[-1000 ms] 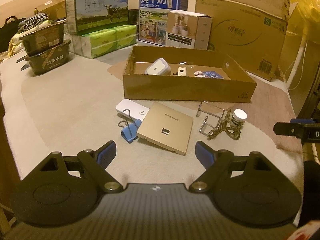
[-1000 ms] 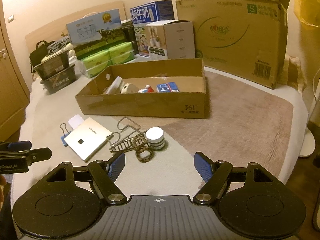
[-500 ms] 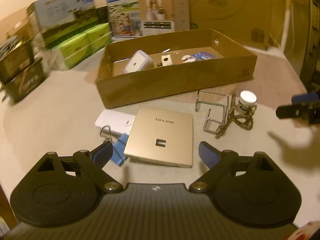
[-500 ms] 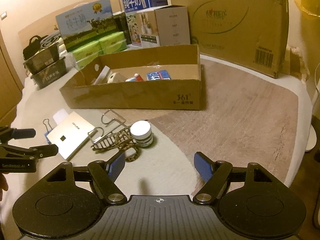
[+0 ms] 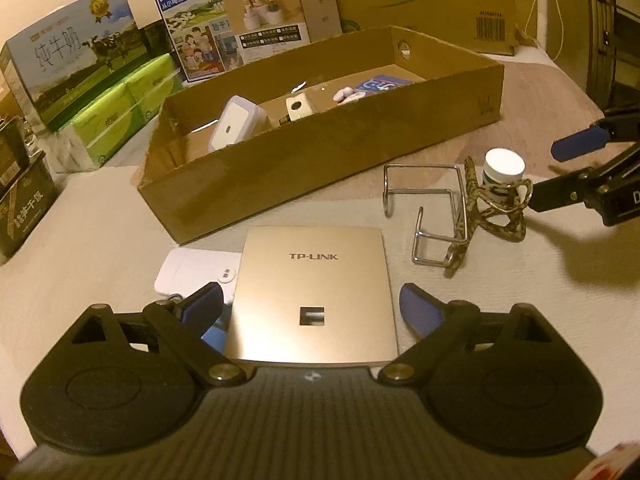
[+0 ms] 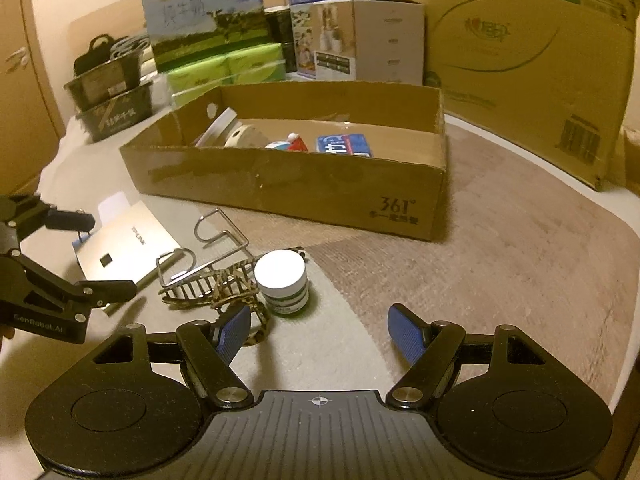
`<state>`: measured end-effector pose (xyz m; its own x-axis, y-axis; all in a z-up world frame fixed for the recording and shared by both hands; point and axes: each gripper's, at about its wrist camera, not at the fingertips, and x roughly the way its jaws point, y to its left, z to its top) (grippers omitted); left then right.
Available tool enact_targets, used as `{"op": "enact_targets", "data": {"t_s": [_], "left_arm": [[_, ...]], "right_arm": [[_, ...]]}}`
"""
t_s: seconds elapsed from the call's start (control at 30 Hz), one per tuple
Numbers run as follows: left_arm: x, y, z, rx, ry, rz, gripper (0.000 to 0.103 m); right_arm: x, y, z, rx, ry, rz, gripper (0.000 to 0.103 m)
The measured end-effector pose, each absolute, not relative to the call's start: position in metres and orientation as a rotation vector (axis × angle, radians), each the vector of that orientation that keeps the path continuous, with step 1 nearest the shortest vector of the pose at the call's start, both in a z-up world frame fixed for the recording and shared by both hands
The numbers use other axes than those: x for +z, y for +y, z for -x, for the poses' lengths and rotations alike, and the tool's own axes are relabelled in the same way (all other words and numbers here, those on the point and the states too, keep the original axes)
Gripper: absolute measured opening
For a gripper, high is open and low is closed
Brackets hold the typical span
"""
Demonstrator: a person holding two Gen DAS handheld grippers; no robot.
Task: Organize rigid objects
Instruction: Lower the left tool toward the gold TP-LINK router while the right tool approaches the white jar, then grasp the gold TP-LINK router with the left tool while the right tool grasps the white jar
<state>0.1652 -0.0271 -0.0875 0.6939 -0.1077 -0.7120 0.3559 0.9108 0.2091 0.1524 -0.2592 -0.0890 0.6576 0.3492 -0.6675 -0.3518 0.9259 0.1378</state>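
A gold TP-LINK panel [image 5: 312,280] lies flat on the cloth between the fingers of my left gripper [image 5: 312,306], which is open; neither pad touches it. A white flat device [image 5: 192,270] and a blue binder clip [image 5: 214,336] sit partly hidden beside it. My right gripper [image 6: 320,330] is open and holds nothing. It hovers just short of a white-lidded jar [image 6: 282,280], a leopard-print hair clip [image 6: 224,288] and a wire rack [image 6: 212,236]. Behind them stands an open shallow cardboard box [image 5: 320,152] with a white adapter [image 5: 232,128] and a blue packet [image 5: 384,82] inside.
Milk cartons [image 5: 76,64] on green tissue packs [image 5: 120,120] and a small printed box [image 5: 272,12] stand behind the shallow box. A large cardboard carton [image 6: 520,60] rises at the back right. Dark baskets [image 6: 112,96] are stacked at the far left.
Both grippers have come down and forward. The left one has rolled level, opened a little wider and now straddles the gold panel. The right one has closed in on the jar and hair clip.
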Motion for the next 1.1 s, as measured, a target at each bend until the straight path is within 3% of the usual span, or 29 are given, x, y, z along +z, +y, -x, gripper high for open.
{"op": "enact_targets", "data": {"t_s": [0.23, 0.43, 0.6, 0.73, 0.87, 1.1], "left_arm": [[-0.091, -0.028, -0.170, -0.264, 0.763, -0.340, 0.091], [-0.089, -0.028, -0.176, -0.278, 0.783, -0.331, 0.085], [-0.089, -0.029, -0.177, -0.282, 0.781, -0.330, 0.085], [-0.090, -0.029, -0.176, -0.273, 0.776, -0.320, 0.086], [-0.090, -0.030, -0.178, -0.259, 0.777, -0.318, 0.089], [-0.091, -0.031, -0.180, -0.245, 0.781, -0.320, 0.088]], "right_arm": [[-0.093, -0.260, -0.158, 0.429, 0.755, 0.039, 0.076], [-0.093, -0.255, -0.161, 0.482, 0.731, 0.099, 0.075], [-0.094, -0.249, -0.165, 0.547, 0.715, 0.152, 0.060], [-0.097, -0.240, -0.169, 0.587, 0.692, 0.192, 0.054], [-0.098, -0.234, -0.173, 0.597, 0.697, 0.194, 0.032], [-0.095, -0.240, -0.169, 0.529, 0.718, 0.140, 0.032]]}}
